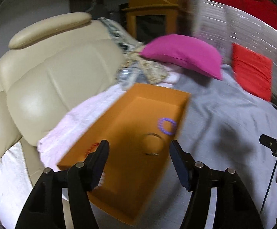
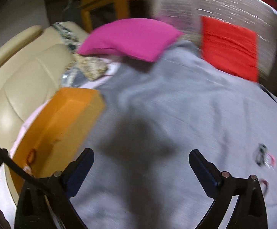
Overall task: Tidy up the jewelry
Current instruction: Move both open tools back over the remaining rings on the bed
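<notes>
Left gripper (image 1: pixel 139 146): jaws apart, empty, above orange box (image 1: pixel 119 181) | Box: on grey sheet (image 1: pixel 224 114), holding purple bracelet (image 1: pixel 166 126), thin bangle (image 1: pixel 153 143), red piece (image 1: pixel 92 147) | Right gripper (image 2: pixel 141 155): jaws wide, empty, over sheet | Loose jewelry (image 2: pixel 264 155): blurred, right of it, outside box

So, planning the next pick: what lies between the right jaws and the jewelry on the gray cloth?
Only bare gray cloth, by the right wrist view; jewelry lies right of it.

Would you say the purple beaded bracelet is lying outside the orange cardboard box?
No, the purple beaded bracelet lies inside the orange cardboard box, near its right wall.
</notes>
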Motion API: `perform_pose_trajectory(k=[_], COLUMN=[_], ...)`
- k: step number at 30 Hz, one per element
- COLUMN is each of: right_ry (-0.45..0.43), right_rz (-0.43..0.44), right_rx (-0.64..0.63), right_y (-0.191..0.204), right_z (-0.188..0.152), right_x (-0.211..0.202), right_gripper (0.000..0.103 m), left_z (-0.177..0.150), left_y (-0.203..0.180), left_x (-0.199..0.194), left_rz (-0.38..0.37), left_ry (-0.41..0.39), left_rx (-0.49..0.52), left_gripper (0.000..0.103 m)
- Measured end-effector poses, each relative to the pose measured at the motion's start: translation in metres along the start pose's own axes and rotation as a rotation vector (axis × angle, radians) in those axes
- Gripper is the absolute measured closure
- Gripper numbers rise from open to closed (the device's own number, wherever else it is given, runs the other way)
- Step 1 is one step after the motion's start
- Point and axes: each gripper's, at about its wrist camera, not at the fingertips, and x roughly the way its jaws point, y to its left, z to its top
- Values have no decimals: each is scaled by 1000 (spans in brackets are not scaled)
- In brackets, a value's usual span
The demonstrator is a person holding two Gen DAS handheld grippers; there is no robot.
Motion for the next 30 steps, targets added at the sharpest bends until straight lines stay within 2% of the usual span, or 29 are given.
perform_pose_trajectory(k=[4, 9, 14, 17, 21, 24, 26, 30], right_ry=[-12, -9, 43, 57, 72, 85, 100, 133], right_rz=[-23, -81, -132, -147, -153, -149, -150, -151], right_rx=[91, 208, 312, 341, 351, 347, 341, 320], right_y=[-70, -155, -225, -249, -263, -264, -265, -262], right_z=[-38, -85, -113, -117, -113, -109, -103, -97], right_x=[-32, -61, -65, -57, -44, -32, -24, -4], right_gripper=[2, 2, 20, 21, 29, 37, 48, 54], left_z=[-17, -37, -54, -62, -64, -70, -74, -78], left_y=[-41, -94, -133, -154, -191, -222, -234, -253], left_x=[-9, -15, -20, -21, -16, -20, -23, -18], left_rz=[-76, -129, -168, -181, -225, -257, -274, -289], left_ry=[21, 37, 60, 72, 100, 89, 86, 103], left_rx=[60, 150, 204, 221, 235, 299, 316, 340], left_gripper=[36, 36, 36, 36, 36, 36, 36, 36])
